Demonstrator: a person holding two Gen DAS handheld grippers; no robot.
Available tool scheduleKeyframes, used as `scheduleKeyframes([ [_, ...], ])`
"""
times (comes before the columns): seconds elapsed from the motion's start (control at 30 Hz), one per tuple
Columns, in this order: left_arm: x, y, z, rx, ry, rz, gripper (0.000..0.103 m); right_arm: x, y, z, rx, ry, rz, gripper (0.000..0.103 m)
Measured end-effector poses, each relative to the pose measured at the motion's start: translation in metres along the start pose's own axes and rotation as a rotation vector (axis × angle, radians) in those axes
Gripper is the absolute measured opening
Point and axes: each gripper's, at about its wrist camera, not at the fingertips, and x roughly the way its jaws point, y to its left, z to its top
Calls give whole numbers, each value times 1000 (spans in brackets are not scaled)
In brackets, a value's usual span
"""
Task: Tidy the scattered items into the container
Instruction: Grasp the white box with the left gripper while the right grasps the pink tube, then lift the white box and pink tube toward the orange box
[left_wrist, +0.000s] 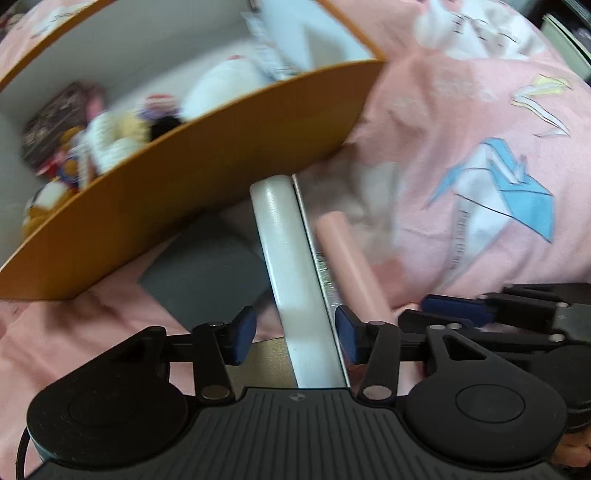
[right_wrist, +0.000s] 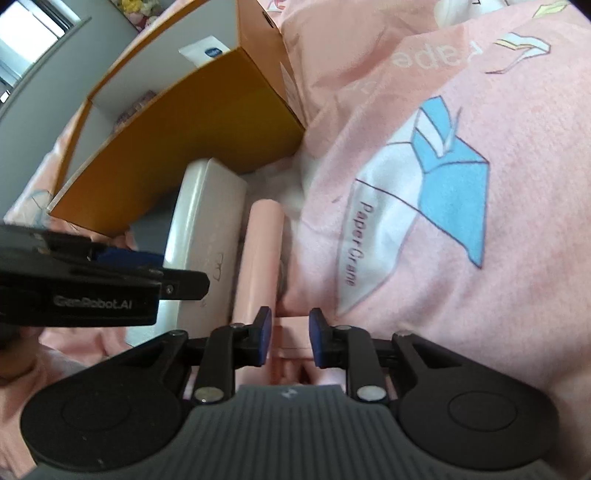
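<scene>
"PaperCrane" is printed beside a blue-and-white crane figure on the pink sheet, and "GenRobot.AI" is read on the side of the left gripper where it enters the right wrist view from the left. A small blue round logo is seen on a white packet in the box; its lettering cannot be read.

The left gripper is held low and pointed towards the box, whose orange wall stands just ahead and to its left. A white case is set on edge between its blue pads; a gap shows on both sides, so the jaws are parted and not clamped on it. A grey slab lies ahead-left under the box wall.

The right gripper is held just beside the left, to its right. A pink roll runs forward from between its narrowly parted pads; whether it is pinched cannot be told. Toys, blurred, lie inside the box.
</scene>
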Motion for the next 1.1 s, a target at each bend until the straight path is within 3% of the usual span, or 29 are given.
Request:
scheduleKeyframes([
  [0.1,3,14,-1,-58,5,-69,53,7,2,2,20,24,52,39],
  [0.4,14,12,2,-75,6,-140,38,27,22,4,-76,60,-22,38],
  [0.6,13,15,1,-86,-2,-163,37,37,24,1,-89,76,-40,32],
  [0.83,-1,21,-6,-89,-43,-207,36,13,27,-9,-82,1,-37,31],
  [1.1,-32,28,-14,-79,-167,-279,34,-20,31,-8,-96,-101,-79,31],
])
